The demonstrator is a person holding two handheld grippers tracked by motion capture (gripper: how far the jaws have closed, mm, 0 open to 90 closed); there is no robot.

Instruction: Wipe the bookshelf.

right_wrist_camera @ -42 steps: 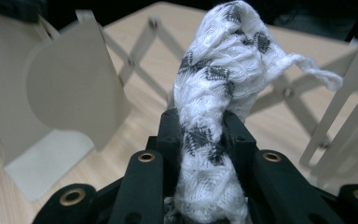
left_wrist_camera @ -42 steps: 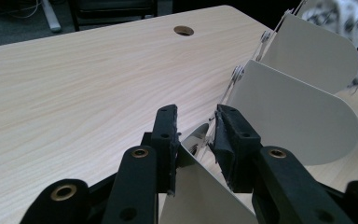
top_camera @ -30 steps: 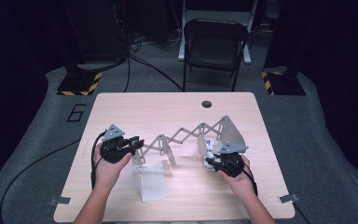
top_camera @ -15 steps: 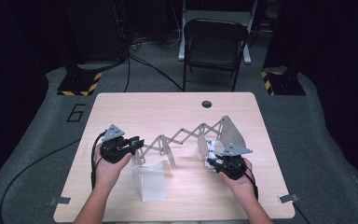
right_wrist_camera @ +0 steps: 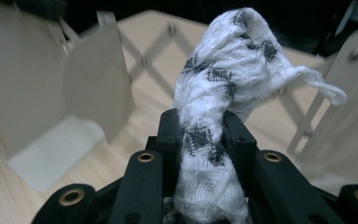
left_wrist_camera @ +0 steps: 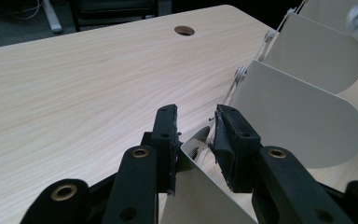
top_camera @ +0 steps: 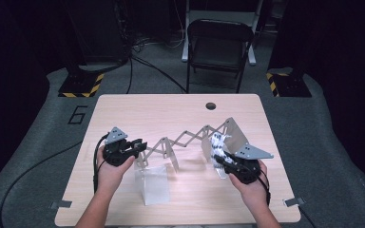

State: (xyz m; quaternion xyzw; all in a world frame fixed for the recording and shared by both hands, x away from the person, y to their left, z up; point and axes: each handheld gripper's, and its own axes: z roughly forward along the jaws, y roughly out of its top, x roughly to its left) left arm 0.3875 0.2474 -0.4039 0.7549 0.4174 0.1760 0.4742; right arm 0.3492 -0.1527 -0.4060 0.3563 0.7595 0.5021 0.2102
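One rack (top_camera: 190,138), one cloth (top_camera: 217,144), two tools, one chair (top_camera: 217,43).

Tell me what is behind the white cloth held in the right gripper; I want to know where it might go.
Behind the white cloth stands the expanding rack, its pale divider panels joined by scissor links on the table. The cloth covers part of the links.

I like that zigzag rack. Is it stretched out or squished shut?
Stretched out. The rack shows its crisscross arms opened wide, with its flat panels standing apart.
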